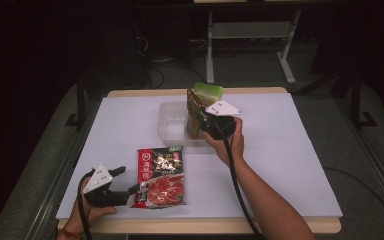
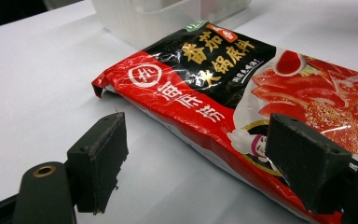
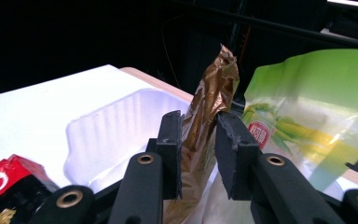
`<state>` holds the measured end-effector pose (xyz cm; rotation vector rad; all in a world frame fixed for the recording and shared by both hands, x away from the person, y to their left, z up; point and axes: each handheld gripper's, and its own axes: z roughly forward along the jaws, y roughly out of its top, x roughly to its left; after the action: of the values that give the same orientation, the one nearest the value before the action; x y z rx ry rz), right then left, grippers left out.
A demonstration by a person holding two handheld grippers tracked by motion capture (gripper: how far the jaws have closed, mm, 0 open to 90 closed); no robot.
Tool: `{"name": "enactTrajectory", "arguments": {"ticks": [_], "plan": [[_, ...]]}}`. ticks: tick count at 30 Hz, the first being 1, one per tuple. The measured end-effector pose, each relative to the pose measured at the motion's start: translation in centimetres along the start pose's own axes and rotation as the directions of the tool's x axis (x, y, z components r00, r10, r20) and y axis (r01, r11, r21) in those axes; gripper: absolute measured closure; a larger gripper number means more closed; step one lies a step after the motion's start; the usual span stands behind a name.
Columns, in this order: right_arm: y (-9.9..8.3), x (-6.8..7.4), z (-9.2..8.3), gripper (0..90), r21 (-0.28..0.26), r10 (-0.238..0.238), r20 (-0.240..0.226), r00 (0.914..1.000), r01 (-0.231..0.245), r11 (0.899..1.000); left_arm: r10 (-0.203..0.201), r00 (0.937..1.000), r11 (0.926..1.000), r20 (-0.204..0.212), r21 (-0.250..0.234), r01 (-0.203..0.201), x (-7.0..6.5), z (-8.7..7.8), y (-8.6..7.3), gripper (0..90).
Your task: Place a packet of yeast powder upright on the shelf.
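A red and black soup-base packet lies flat on the white table near the front. My left gripper is open at its left edge; in the left gripper view the packet lies between the spread jaws, the right jaw above its lower edge, and the gripper grips nothing. My right gripper is shut on a gold-brown packet held upright over a clear plastic bin. The right gripper view shows that packet pinched in the gripper, with a green packet just behind it.
The green packet stands at the bin's far right side. The bin is open-topped, its left part bare. A corner of the red packet is nearby. White table surface lies to the right; the wooden front edge is close.
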<state>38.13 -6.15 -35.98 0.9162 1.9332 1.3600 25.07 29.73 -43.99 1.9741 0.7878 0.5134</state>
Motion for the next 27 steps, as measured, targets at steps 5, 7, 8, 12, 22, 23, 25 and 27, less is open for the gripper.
{"name": "enactTrajectory", "arguments": {"ticks": [5, 7, 8, 12, 22, 23, 25, 27], "plan": [[-0.3, 0.1, -1.1, 71.4, -0.004, -0.009, -0.02, 0.9998, 0.009, 1.0, -0.022, 0.9998, 0.9998, 0.004, 0.002, 0.022, 0.2, 0.0, 0.0, 20.6], [-0.5, 0.3, -1.5, 71.3, -0.008, -0.025, -0.016, 0.9996, 0.025, 1.0, -0.026, 0.9996, 0.9996, 0.004, 0.009, 0.026, 0.3, 0.0, -0.1, 20.2], [-0.7, 0.4, -1.9, 71.3, -0.016, -0.037, -0.008, 0.9993, 0.037, 0.999, -0.029, 0.9995, 0.9995, 0.009, 0.012, 0.029, 0.3, 0.0, -0.1, 19.6], [-1.3, 0.6, -3.2, 71.1, -0.038, -0.046, -0.018, 0.9988, 0.046, 0.998, -0.039, 0.999, 0.9989, 0.02, 0.026, 0.038, 0.4, 0.2, -0.1, 18.8], [-3.9, 1.8, -5.1, 70.1, 0.049, -0.057, -0.126, 0.9904, 0.063, 0.997, -0.067, 0.996, 0.995, 0.058, 0.078, 0.063, 0.4, 1.3, 0.2, 17.8], [-4.3, 2.1, -5.0, 70.3, 0.066, -0.055, -0.143, 0.9882, 0.065, 0.996, -0.069, 0.9958, 0.9945, 0.061, 0.083, 0.064, 0.4, 1.4, 0.2, 17.8], [-5.0, 2.6, -4.9, 69.9, 0.101, -0.037, -0.185, 0.9821, 0.056, 0.993, -0.077, 0.9948, 0.9935, 0.067, 0.089, 0.071, 0.3, 1.6, 0.3, 17.8], [-5.7, 3.3, -4.5, 68.2, 0.132, -0.048, -0.228, 0.9726, 0.08, 0.988, -0.081, 0.9937, 0.9925, 0.078, 0.099, 0.073, 0.3, 1.8, 0.5, 17.7]]}}
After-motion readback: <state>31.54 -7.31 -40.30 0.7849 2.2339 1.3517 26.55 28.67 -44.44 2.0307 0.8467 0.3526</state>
